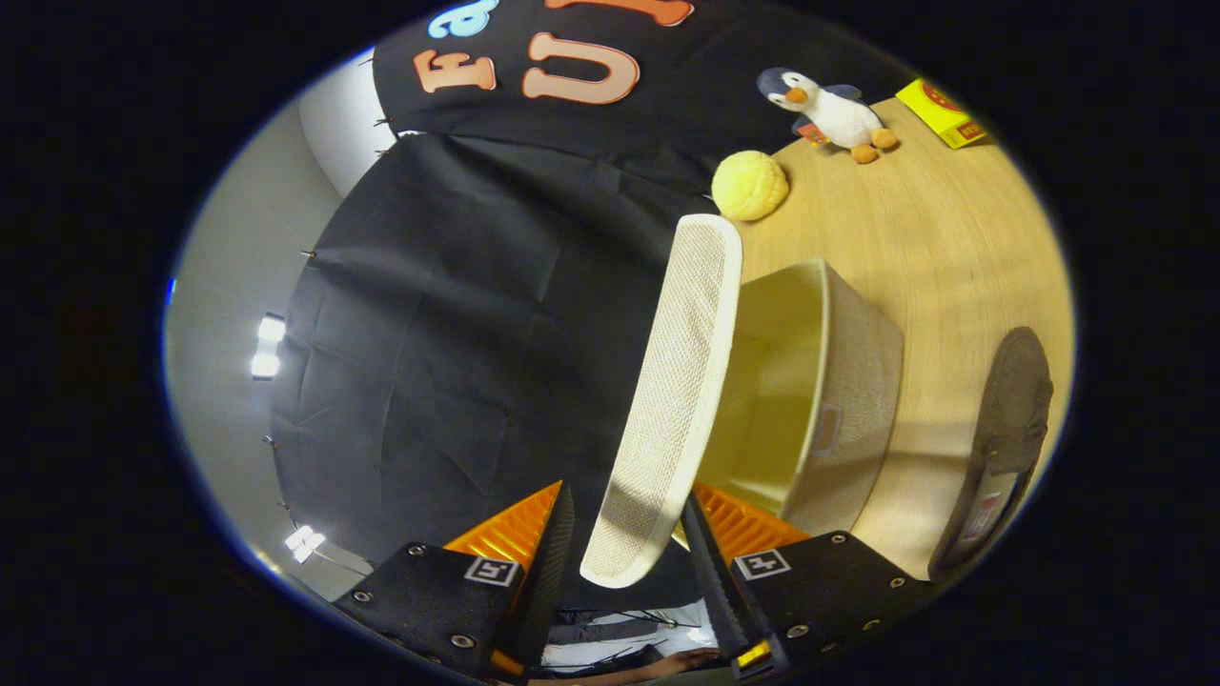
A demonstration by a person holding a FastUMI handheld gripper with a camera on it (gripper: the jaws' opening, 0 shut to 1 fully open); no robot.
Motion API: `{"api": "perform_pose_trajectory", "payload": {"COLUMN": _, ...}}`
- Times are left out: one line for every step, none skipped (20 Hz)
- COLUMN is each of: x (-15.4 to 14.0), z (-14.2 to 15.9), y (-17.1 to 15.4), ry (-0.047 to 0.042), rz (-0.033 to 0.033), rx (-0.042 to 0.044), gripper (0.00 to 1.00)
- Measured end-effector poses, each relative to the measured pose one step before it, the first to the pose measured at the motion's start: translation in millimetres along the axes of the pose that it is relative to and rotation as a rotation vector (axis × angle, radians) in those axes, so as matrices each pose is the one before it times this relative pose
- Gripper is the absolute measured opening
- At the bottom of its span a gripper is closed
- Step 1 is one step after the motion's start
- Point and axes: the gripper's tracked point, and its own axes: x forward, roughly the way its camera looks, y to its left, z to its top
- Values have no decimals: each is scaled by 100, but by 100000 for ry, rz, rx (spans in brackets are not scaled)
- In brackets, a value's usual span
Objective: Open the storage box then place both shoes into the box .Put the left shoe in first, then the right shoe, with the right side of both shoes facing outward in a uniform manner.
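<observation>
The cream storage box [851, 400] stands open on the wooden table, its pale inside showing. Its mesh-textured lid [684, 372] is swung up, and the lid's free edge lies between my fingers. My gripper [626, 493] is open around that edge: one finger lies against the lid on the box side, while a gap shows between the lid and the other finger [558, 534]. A dark slip-on shoe [1001, 443] lies on the table beside the box, on the side away from the lid.
Beyond the box, a yellow ball [750, 186], a plush penguin [831, 112] and a flat yellow box [942, 112] sit on the wooden table [915, 238]. Black cloth hangs behind the raised lid. A person's hand [681, 659] shows below the fingers.
</observation>
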Motion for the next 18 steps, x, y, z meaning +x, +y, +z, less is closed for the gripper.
{"api": "perform_pose_trajectory", "payload": {"x": 421, "z": 419, "y": 1189, "ry": -896, "rz": 1747, "rx": -824, "gripper": 63}}
{"api": "perform_pose_trajectory", "payload": {"x": 138, "z": -64, "y": 1255, "ry": -870, "rz": 1182, "rx": -869, "gripper": 59}}
{"api": "perform_pose_trajectory", "payload": {"x": 405, "z": 28, "y": 841, "ry": -107, "rz": 178, "rx": -1139, "gripper": 52}}
{"api": "perform_pose_trajectory", "payload": {"x": 761, "z": -149, "y": 614, "ry": 1850, "rz": -770, "rx": -1290, "gripper": 49}}
{"api": "perform_pose_trajectory", "payload": {"x": 737, "z": -565, "y": 731, "ry": 3076, "rz": -278, "rx": -2341, "gripper": 46}}
{"api": "perform_pose_trajectory", "payload": {"x": 823, "z": -265, "y": 716, "ry": 1937, "rz": -431, "rx": -2991, "gripper": 46}}
{"api": "perform_pose_trajectory", "payload": {"x": 604, "z": -227, "y": 894, "ry": 749, "rz": -167, "rx": -3001, "gripper": 46}}
{"api": "perform_pose_trajectory", "payload": {"x": 814, "z": -21, "y": 878, "ry": 336, "rz": 517, "rx": -2635, "gripper": 46}}
{"api": "perform_pose_trajectory", "payload": {"x": 550, "z": -253, "y": 467, "ry": 71, "rz": -756, "rx": -1382, "gripper": 44}}
{"api": "perform_pose_trajectory", "payload": {"x": 767, "z": 199, "y": 459, "ry": -461, "rz": -646, "rx": -830, "gripper": 39}}
{"api": "perform_pose_trajectory", "payload": {"x": 853, "z": 248, "y": 688, "ry": -267, "rz": 219, "rx": -606, "gripper": 32}}
{"api": "perform_pose_trajectory", "payload": {"x": 912, "z": 286, "y": 594, "ry": -342, "rz": 377, "rx": -181, "gripper": 29}}
{"api": "perform_pose_trajectory", "payload": {"x": 887, "z": 198, "y": 604, "ry": -92, "rz": 797, "rx": -289, "gripper": 26}}
{"api": "perform_pose_trajectory", "payload": {"x": 863, "z": 14, "y": 515, "ry": 273, "rz": 53, "rx": 113, "gripper": 25}}
{"api": "perform_pose_trajectory", "payload": {"x": 1080, "z": -208, "y": 509, "ry": 1259, "rz": -129, "rx": 11, "gripper": 23}}
{"api": "perform_pose_trajectory", "payload": {"x": 1186, "z": -60, "y": 364, "ry": 1132, "rz": -97, "rx": -211, "gripper": 23}}
{"api": "perform_pose_trajectory", "payload": {"x": 1125, "z": 203, "y": 209, "ry": 563, "rz": -747, "rx": 172, "gripper": 23}}
{"api": "perform_pose_trajectory", "payload": {"x": 1335, "z": 364, "y": 243, "ry": 609, "rz": -436, "rx": 496, "gripper": 24}}
